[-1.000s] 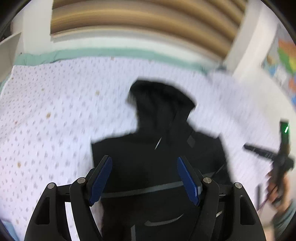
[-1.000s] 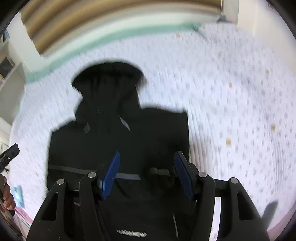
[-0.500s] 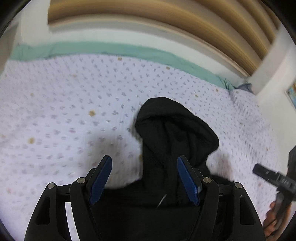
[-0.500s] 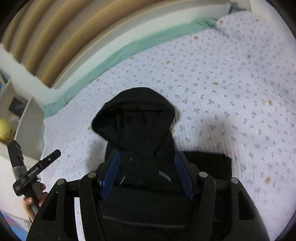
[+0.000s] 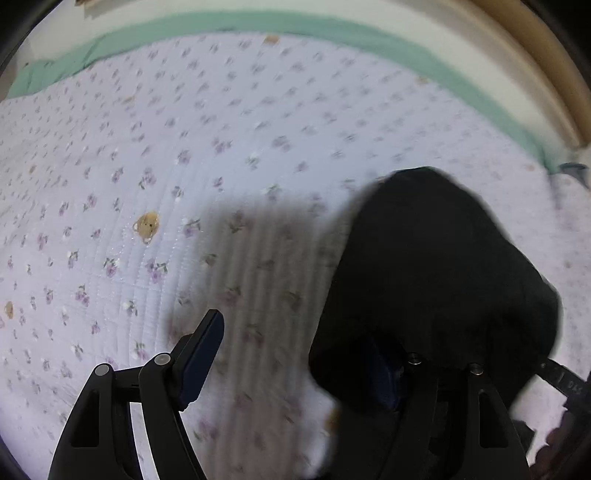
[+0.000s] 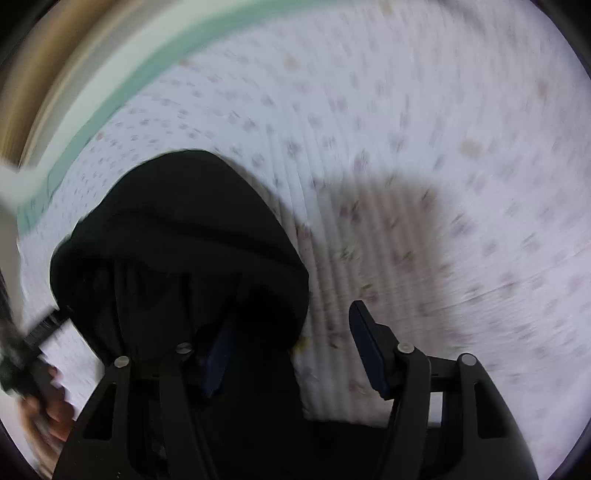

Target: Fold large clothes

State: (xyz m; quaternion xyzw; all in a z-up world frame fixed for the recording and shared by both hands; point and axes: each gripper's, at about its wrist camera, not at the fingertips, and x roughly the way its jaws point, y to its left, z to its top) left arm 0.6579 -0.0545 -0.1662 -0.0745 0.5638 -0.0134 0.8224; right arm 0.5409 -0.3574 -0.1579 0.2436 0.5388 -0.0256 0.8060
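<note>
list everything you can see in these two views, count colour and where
hooded jacket: one, black, lying on the bed, hood toward the headboard, between the two tools
quilt: one, pale lilac with small flower and bear prints, covering the bed
sheet edge: one, mint green, along the far side of the quilt
headboard: one, tan wood, behind the bed
left tool: one, black with blue pads, jaws just closing, straddling the hood's left edge, not pressing
right tool: one, black with blue pads, jaws just closing, straddling the hood's right edge, not pressing
hand: one, blurred, lower left of the right view
</note>
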